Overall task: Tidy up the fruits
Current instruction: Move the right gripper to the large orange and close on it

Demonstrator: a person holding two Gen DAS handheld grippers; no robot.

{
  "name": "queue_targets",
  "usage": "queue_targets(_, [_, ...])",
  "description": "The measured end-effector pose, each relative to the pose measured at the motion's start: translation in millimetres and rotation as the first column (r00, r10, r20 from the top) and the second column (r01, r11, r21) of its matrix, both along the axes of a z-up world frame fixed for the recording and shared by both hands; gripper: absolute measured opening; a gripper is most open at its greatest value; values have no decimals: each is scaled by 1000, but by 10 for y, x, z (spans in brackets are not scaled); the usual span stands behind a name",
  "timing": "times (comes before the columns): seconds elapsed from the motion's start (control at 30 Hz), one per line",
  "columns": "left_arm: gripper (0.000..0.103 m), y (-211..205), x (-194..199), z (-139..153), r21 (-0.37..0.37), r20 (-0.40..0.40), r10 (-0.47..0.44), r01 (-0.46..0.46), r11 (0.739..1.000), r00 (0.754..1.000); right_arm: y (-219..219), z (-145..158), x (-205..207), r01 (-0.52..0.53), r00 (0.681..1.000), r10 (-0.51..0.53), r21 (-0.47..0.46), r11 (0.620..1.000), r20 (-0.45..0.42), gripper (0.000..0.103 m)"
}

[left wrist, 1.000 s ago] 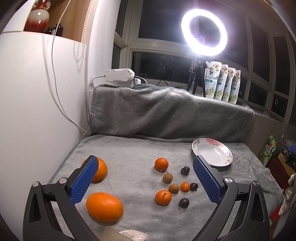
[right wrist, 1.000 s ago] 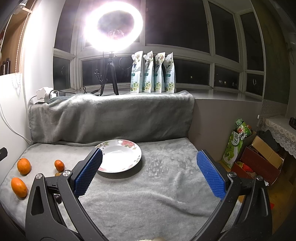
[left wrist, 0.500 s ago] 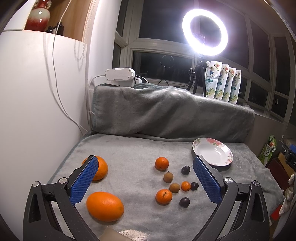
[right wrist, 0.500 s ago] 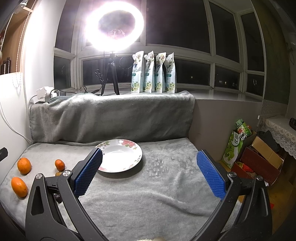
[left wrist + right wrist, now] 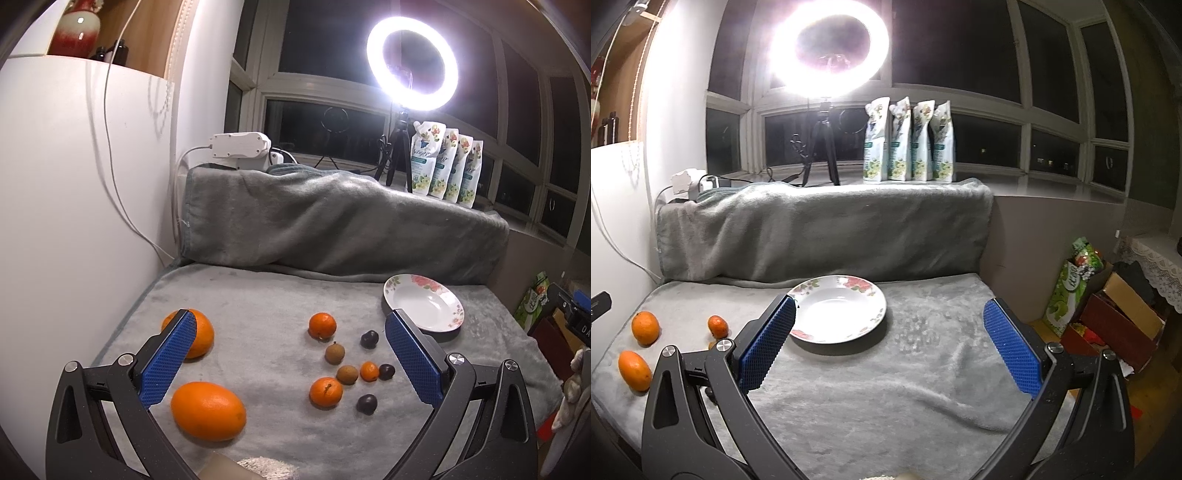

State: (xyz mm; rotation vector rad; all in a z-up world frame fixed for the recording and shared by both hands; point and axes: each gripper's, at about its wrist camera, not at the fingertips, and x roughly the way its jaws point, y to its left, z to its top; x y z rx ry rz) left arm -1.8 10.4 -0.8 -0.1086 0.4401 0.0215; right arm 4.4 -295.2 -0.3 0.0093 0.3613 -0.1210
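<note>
Nothing picked yet: left claw (image 5: 291,354) and right claw (image 5: 888,345) both gape empty; fruit (image 5: 325,392) lies between left's pads, plate (image 5: 838,334) ahead.

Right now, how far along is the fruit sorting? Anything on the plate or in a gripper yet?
Nothing looks done: the floral plate is empty. Nothing is in hand either; the left gripper and right gripper are both open. All fruit is left on the grey blanket: two large oranges, the small orange fruits, brown fruits and dark fruits.
</note>
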Motion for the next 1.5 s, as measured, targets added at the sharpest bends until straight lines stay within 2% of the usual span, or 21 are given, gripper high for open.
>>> queue_targets(0.3, [102, 244, -64, -73, -19, -56, 47, -48, 999, 997, 326, -24, 244, -183, 982, 182, -19, 983, -43, 103])
queue_targets(0.4, [102, 418, -84, -173, -60, -111, 57, -64, 996, 992, 478, -70, 357, -251, 966, 250, -16, 968, -73, 103])
queue_targets(0.5, [102, 602, -112, -300, -132, -172, 47, -70, 989, 984, 665, -125, 448, -339, 935, 337, -5, 941, -110, 103])
queue_targets(0.6, [102, 732, -179, -401, -154, -207, 67, -101, 983, 976, 900, -190, 532, -428, 894, 423, -4, 904, -147, 103])
queue_targets(0.73, [100, 856, -270, -546, -177, -243, 83, -128, 976, 966, 1212, -321, 692, -535, 821, 532, 43, 843, -208, 103])
queue_targets(0.97, [100, 948, -286, -764, -235, -283, 60, -130, 963, 957, 1725, -558, 929, -671, 660, 683, 164, 723, -313, 103])
queue_targets(1.1, [95, 987, -238, -867, -292, -294, 16, -105, 951, 956, 1946, -694, 1055, -702, 567, 737, 252, 666, -368, 103])
queue_targets(1.13, [90, 999, -222, -903, -311, -299, -1, -97, 946, 954, 2018, -740, 1078, -709, 543, 748, 269, 652, -381, 103])
queue_targets(1.27, [79, 1014, -157, -1022, -352, -320, -44, -75, 933, 946, 2209, -853, 1141, -716, 484, 771, 319, 621, -414, 100])
queue_targets(1.37, [77, 1023, -95, -1088, -370, -329, -68, -62, 927, 942, 2349, -925, 1179, -710, 417, 804, 399, 579, -424, 97])
queue_targets(1.5, [71, 1048, -54, -1154, -395, -333, -86, -56, 917, 939, 2573, -993, 1228, -715, 353, 824, 441, 543, -443, 92])
